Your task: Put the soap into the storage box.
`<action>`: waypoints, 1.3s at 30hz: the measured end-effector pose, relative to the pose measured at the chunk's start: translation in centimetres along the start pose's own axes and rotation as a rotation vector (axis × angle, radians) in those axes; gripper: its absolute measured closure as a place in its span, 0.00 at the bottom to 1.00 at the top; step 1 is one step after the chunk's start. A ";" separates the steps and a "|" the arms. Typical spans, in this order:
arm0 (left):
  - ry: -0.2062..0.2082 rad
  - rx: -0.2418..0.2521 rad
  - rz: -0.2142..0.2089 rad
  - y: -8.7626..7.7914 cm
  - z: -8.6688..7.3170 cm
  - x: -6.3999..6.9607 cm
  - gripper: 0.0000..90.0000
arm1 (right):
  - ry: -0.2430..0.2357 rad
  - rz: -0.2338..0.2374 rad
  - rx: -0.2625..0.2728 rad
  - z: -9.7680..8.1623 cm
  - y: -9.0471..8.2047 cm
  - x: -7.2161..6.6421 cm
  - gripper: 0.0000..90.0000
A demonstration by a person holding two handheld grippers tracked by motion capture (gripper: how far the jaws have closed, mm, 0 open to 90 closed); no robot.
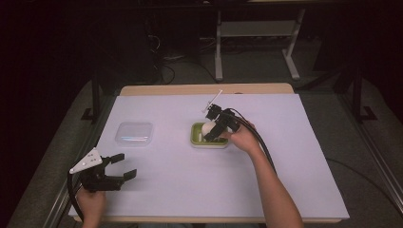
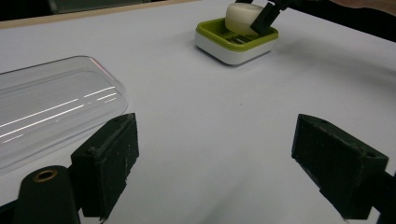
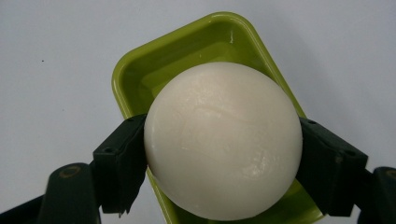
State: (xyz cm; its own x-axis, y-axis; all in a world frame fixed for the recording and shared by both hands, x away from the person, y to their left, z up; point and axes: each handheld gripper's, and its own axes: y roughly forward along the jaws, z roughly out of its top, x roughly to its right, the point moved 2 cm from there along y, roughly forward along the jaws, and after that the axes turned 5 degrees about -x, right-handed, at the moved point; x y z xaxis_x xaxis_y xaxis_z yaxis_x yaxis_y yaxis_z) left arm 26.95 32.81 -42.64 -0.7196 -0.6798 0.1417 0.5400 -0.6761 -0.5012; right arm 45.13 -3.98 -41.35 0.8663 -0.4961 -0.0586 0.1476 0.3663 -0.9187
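While the right gripper (image 3: 223, 154) pressed its two black jaws against opposite sides of a round white soap bar (image 3: 223, 140), the bar sat clamped between them, directly over a green soap dish (image 3: 219, 37). In the right gripper view the pads touched the bar's left & right edges, and the dish's green rim showed above and below the bar. Whether the bar's underside touched the dish floor couldn't be told.

In the high view the right gripper (image 1: 215, 128) reached down into the dish (image 1: 196, 137) from the person's right hand (image 1: 242, 137), w/ a black cable running back along the forearm. The dish was near the middle of the table, on a pale sheet (image 1: 285, 156) covering most of the tabletop. The left gripper view showed the dish (image 2: 219, 46) as a green tray on a white base, w/ the bar (image 2: 240, 18) tilted in it and a dark jaw against its side.

The left gripper (image 1: 121, 166) had its jaws wide apart w/ nothing between them; it hovered low near the table's front left corner, held by the left hand (image 1: 90, 202), grey three-cornered plate on top. In its own view the two pads stood far apart over bare sheet.

A clear plastic lid (image 1: 134, 134) lay flat on the sheet, left of the dish & well apart from it, just beyond the left gripper. In the left gripper view the lid (image 2: 46, 107) lay close by the left-hand jaw.
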 end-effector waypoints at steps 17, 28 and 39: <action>-0.001 0.000 -0.001 0.0 0.0 0.0 0.16 | 0.007 -0.001 -0.014 0.0 0.6 0.0 0.25; 0.000 -0.001 0.001 0.0 0.0 0.0 0.16 | 0.016 -0.008 0.028 0.0 -0.2 0.2 0.35; -0.001 0.000 0.001 0.1 0.0 0.1 0.16 | 0.061 0.022 0.068 -1.2 -1.5 0.7 0.38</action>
State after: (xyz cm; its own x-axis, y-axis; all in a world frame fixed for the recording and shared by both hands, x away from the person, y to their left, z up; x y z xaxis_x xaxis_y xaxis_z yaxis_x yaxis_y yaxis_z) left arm 26.94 32.67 -42.64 -0.7187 -0.6805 0.1426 0.5402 -0.6756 -0.5017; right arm 44.97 -5.79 -40.51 0.8393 -0.5337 -0.1041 0.1624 0.4288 -0.8887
